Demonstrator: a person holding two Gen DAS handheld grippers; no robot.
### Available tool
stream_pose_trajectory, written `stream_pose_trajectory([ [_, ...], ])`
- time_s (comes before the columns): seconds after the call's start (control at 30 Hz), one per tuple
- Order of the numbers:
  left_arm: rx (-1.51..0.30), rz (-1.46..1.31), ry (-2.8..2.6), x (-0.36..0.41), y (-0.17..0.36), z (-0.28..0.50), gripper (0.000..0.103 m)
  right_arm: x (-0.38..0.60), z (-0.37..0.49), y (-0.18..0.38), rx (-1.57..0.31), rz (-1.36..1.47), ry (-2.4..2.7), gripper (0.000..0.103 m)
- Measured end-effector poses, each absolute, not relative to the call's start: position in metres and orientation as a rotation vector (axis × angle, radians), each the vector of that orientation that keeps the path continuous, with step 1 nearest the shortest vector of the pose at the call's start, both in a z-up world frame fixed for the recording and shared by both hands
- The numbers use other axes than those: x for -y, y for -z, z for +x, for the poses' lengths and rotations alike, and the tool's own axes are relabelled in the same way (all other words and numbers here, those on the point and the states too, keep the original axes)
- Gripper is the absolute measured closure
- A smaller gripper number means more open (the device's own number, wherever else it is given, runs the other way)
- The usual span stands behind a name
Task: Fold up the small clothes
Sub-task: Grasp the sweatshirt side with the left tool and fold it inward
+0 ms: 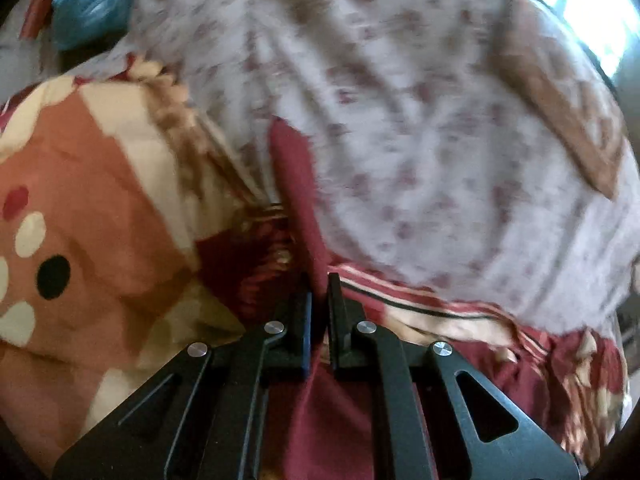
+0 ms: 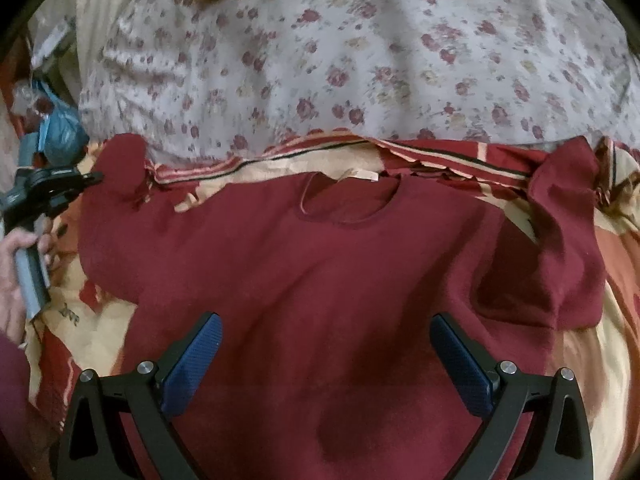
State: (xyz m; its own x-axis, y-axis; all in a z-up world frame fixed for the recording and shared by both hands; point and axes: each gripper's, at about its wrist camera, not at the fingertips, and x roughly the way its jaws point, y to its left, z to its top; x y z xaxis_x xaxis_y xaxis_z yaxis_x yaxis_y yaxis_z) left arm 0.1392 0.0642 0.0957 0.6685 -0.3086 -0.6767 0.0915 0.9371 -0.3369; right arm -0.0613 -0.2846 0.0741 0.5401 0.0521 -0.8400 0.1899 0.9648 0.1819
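Your maroon shirt lies flat on the bed, soft and limp. Left gripper jaws pinch its sleeve; right gripper jaws gape above the hem, your next hold.

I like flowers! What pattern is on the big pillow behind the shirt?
Small dark red roses on the pale pillow, clearest in the right wrist view.
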Motion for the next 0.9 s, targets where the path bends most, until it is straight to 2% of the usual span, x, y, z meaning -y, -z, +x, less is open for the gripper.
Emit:
stream_pose_trajectory([
  [0.23,-0.733,-0.141,0.506,0.032,-0.136,0.052,0.098,0.3,-0.077,-0.097,-0.947,0.263,0.127,0.0],
  [0.4,-0.771,-0.058,0.67,0.12,-0.101,-0.008,0.097,0.332,-0.09,-0.11,-0.9,0.322,0.196,0.0],
  [0.43,-0.826,-0.031,0.691,0.143,-0.077,-0.02,0.093,0.341,-0.093,-0.111,-0.892,0.331,0.22,0.0],
  [0.47,-0.883,-0.009,0.698,0.158,-0.058,-0.024,0.08,0.346,-0.095,-0.111,-0.893,0.335,0.233,0.0],
  [0.53,-1.022,0.003,0.729,0.178,-0.023,-0.031,0.061,0.358,-0.098,-0.108,-0.916,0.347,0.257,0.0],
  [0.63,-0.989,0.014,0.732,0.175,-0.02,-0.049,0.061,0.368,-0.101,-0.103,-0.941,0.371,0.257,0.0],
  [0.7,-0.94,0.051,0.72,0.163,-0.035,-0.06,0.058,0.372,-0.101,-0.101,-0.948,0.383,0.231,0.0],
  [0.83,-0.834,0.113,0.56,0.109,-0.055,-0.07,0.044,0.375,-0.09,-0.099,-0.948,0.377,0.19,0.0],
  [0.9,-0.817,0.136,0.43,0.083,-0.052,-0.059,0.044,0.373,-0.083,-0.096,-0.952,0.376,0.156,0.0],
])
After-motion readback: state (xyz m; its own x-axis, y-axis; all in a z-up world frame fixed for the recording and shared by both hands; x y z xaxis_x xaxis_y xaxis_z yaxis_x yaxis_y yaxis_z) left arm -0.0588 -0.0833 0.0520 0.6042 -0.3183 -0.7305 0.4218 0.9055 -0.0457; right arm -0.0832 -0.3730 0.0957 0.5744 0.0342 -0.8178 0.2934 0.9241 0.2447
